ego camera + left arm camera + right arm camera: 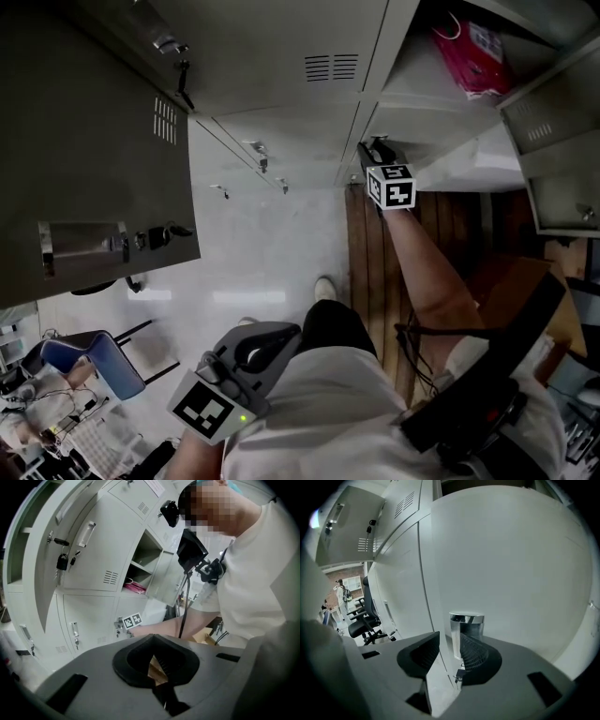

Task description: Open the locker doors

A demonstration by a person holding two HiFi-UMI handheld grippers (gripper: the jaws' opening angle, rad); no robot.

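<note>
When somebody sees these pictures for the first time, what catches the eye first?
Most likely the pink bag in the open locker compartment at the top right of the head view, the only bright colour among grey lockers. Next comes the right claw, open, with a door edge and its chrome handle between the jaws. A big dark door hangs open at the head view's left.

The head view looks steeply down from above the person's torso (347, 403), along the locker bank (281, 56) to the floor (262, 272). The left gripper view sits low beside that torso and faces up and across at the same lockers from well back. Both views take in the open compartment with the pink bag (472, 52) and the right gripper (377, 155). The right gripper view sits right up against a locker door (511, 573), looking along the fronts toward distant office chairs (363, 625).
</note>
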